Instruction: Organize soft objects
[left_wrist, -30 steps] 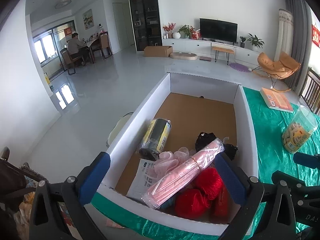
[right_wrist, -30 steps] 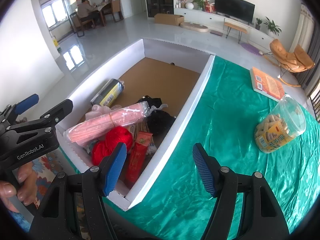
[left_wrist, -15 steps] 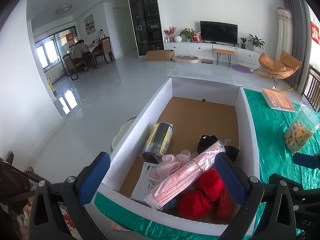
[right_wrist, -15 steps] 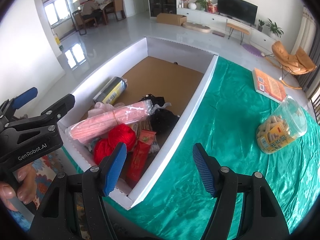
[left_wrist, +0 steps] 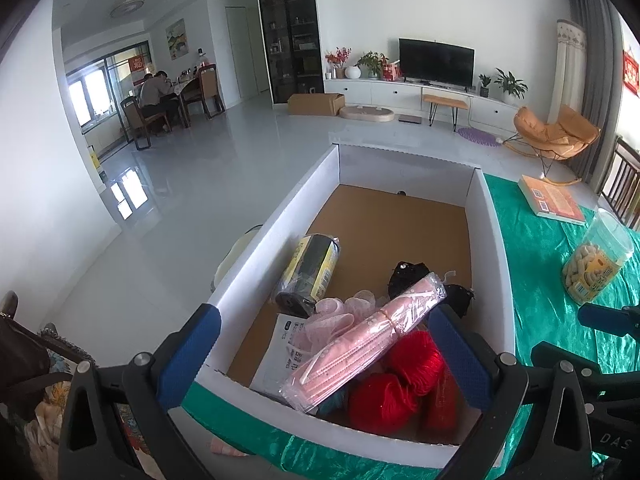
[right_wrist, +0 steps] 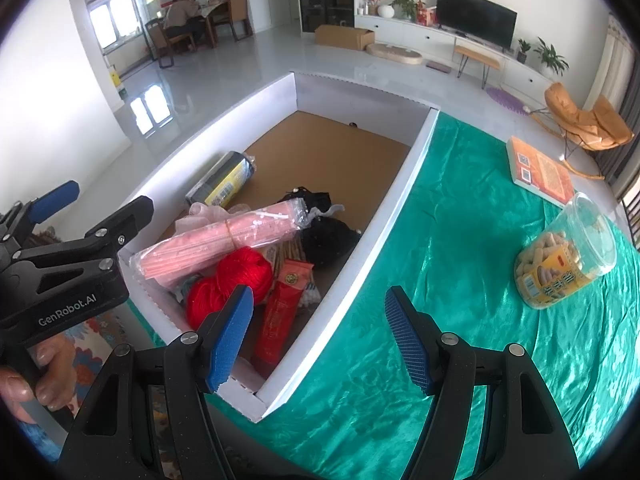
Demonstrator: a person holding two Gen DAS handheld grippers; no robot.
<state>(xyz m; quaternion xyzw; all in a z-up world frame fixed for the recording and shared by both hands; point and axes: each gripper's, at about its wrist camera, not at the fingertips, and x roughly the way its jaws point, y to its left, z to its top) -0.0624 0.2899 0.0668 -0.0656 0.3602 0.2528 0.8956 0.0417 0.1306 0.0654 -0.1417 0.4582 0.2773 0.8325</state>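
At near end of white box (left_wrist: pixel 256 240): left claw (left_wrist: pixel 320 360) spread, empty, directly over pink mask pack (left_wrist: pixel 368 336); long axis diagonal, near-left to far-right. Right claw (right_wrist: pixel 320 336) spread, straddling box's right wall, farther off. Beyond: red yarn (left_wrist: pixel 400 380), black roll (left_wrist: pixel 312 276).

Glossy satin cloth (right_wrist: pixel 460 240); white cardboard box (right_wrist: pixel 404 196); fuzzy red yarn (right_wrist: pixel 240 276).

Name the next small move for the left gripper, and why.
Probably lower the left gripper onto the pink mask pack: its fingers are open and empty, straddling the pack, which lies topmost over the red yarn balls in the white box.
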